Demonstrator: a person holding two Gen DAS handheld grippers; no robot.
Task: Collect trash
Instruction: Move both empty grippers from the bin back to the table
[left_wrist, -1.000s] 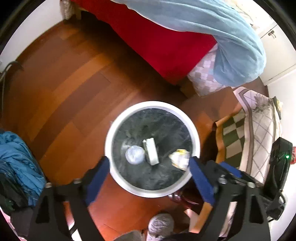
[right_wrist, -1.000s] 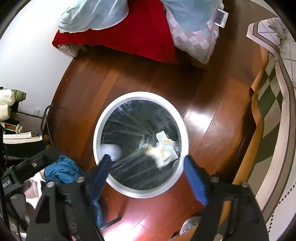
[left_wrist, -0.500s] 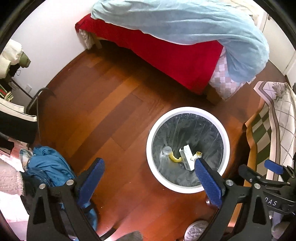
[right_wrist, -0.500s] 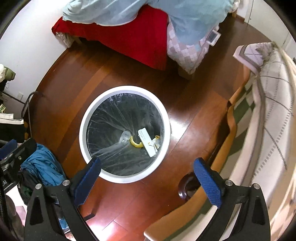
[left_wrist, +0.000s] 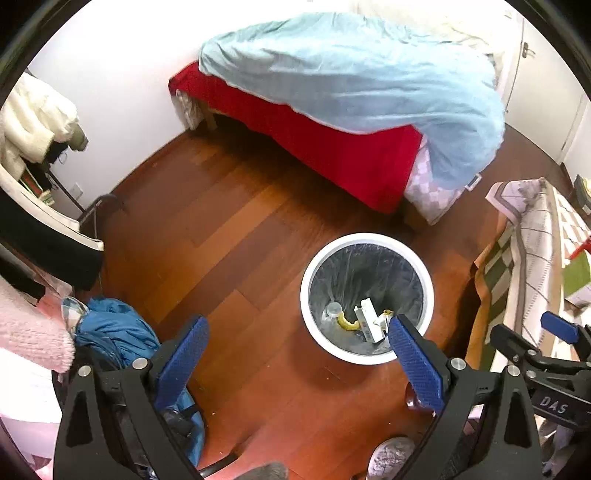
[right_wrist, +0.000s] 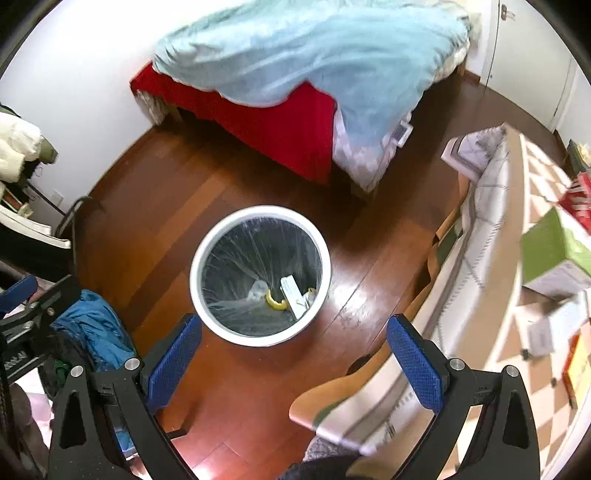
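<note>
Hovering wide open and empty above the lined bin (right_wrist: 259, 275), both tools, left tool (left_wrist: 295, 354) and right tool (right_wrist: 293, 354), should next seek tabletop (right_wrist: 517, 369) litter.

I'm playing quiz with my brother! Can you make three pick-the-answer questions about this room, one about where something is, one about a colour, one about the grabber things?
1. Where is the banana peel?
A. on the bed
B. inside the bin
C. on the floor

2. What colour is the bin's rim?
A. white
B. red
C. green

3. How are the right gripper's fingers?
A. shut on a box
B. shut on nothing
C. open, holding nothing

Answers: 1 B, the peel lies at the bottom of the lined bin beside a white box. 2 A, the ring round the top is white. 3 C, the blue pads stand wide apart with only floor between them.
</note>
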